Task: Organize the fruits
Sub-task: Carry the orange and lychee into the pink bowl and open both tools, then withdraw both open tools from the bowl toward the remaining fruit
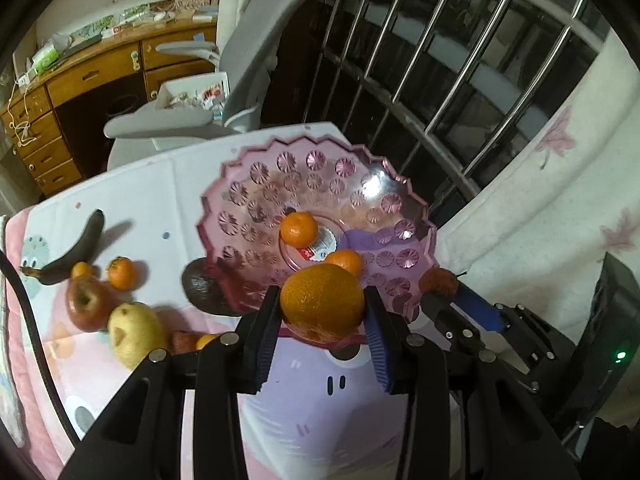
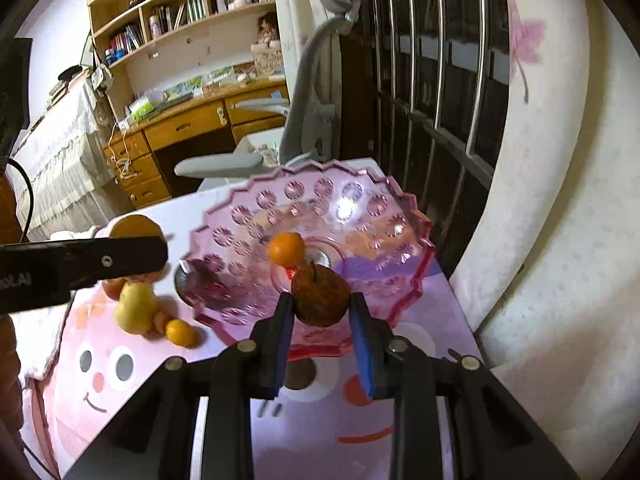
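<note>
A pink glass fruit bowl (image 1: 256,184) (image 2: 248,208) stands on the cartoon tablecloth. It holds a small tangerine (image 1: 298,229) (image 2: 286,248) and a second one (image 1: 344,261). My left gripper (image 1: 323,307) is shut on a large orange (image 1: 322,300), held over the bowl's near rim. My right gripper (image 2: 320,307) is shut on a brownish-red fruit with a stem (image 2: 320,298), also at the near rim; it shows in the left wrist view (image 1: 438,280). On the cloth lie a dark banana (image 1: 76,252), an apple (image 1: 86,304), a yellow pear (image 1: 134,332) (image 2: 136,308), an avocado (image 1: 204,288) and small tangerines (image 1: 122,273) (image 2: 180,332).
A grey office chair (image 1: 240,80) stands behind the table, with a wooden desk (image 1: 100,76) and shelves beyond. A barred window (image 1: 440,80) and a floral curtain (image 1: 560,200) are at the right. The table's far edge is just behind the bowl.
</note>
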